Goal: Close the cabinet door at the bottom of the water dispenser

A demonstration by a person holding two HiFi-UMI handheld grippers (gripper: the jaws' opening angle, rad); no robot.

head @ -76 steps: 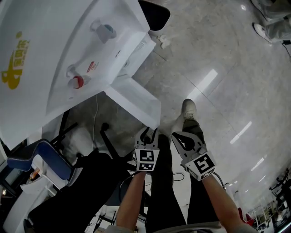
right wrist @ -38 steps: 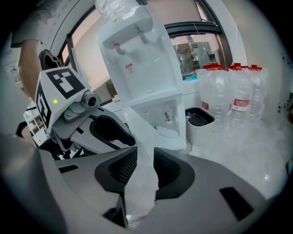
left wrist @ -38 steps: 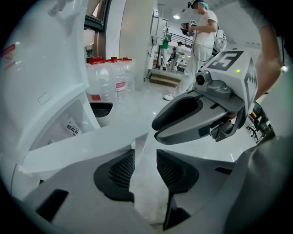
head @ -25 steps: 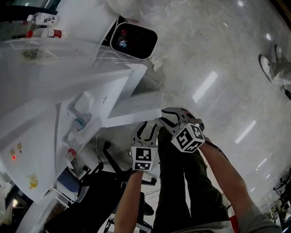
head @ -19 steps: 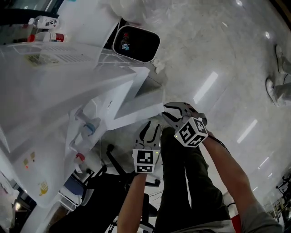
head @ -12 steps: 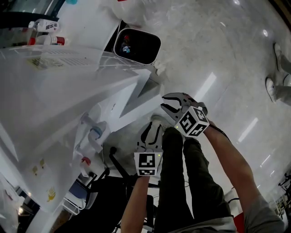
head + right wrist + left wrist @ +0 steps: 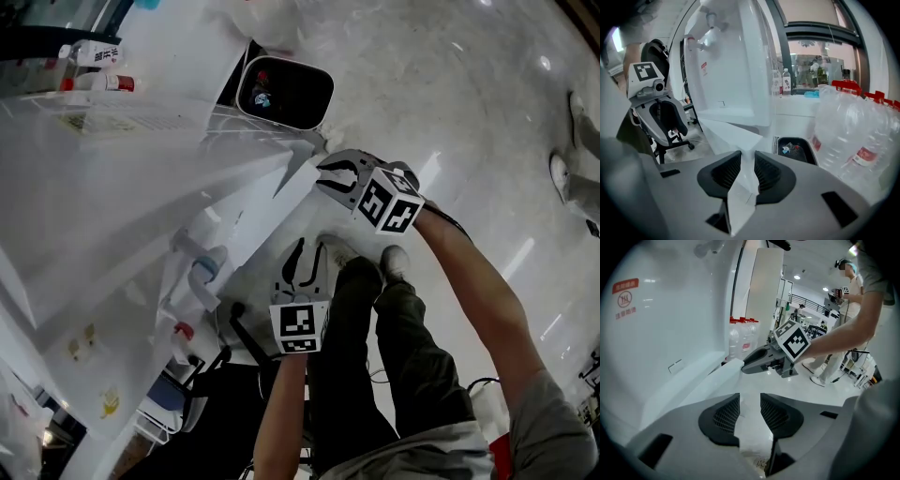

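Shows the right gripper (image 7: 327,176) closed on the free edge of the cabinet door (image 7: 729,133), swung markedly nearer the water dispenser (image 7: 141,187) ahead of the jaws than a second ago. Leaves only a narrow wedge to shut. Shows the left gripper (image 7: 309,249) trailing beside it, jaws wide apart and empty.

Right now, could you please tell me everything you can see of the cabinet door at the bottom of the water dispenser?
The cabinet door is a plain white, smooth, flat panel, plastic or painted metal by its look. It hangs at the foot of the water dispenser, swung out at an angle and not yet shut. Its free edge sits between the jaws of the right gripper, filling the gap between the pads. Nothing else appears to touch it.
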